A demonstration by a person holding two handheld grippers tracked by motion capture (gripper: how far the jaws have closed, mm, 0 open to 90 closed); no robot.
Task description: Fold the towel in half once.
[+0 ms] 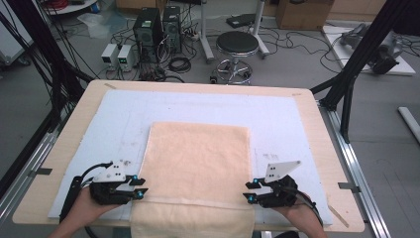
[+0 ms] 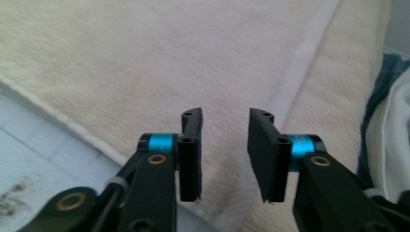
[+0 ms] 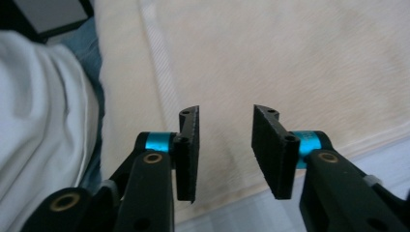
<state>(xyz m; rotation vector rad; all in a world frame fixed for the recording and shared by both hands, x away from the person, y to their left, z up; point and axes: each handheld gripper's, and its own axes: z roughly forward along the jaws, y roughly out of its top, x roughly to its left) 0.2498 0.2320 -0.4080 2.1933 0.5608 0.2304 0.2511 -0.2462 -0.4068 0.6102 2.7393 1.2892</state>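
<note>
A cream towel (image 1: 198, 168) is lying flat on the white mat (image 1: 277, 119) covering the surface (image 1: 317, 148), its near end hanging over the edge toward the person. The left hand-held gripper (image 1: 140, 187) is sitting at the towel's left edge and the right hand-held gripper (image 1: 249, 191) at its right edge, each with jaws standing apart and holding nothing. The cloth is looking soft, light and limp, so it is likely going to sag and fold wherever unsupported, and pinching the side edges near the woven band (image 2: 302, 53) seems the surest hold.
</note>
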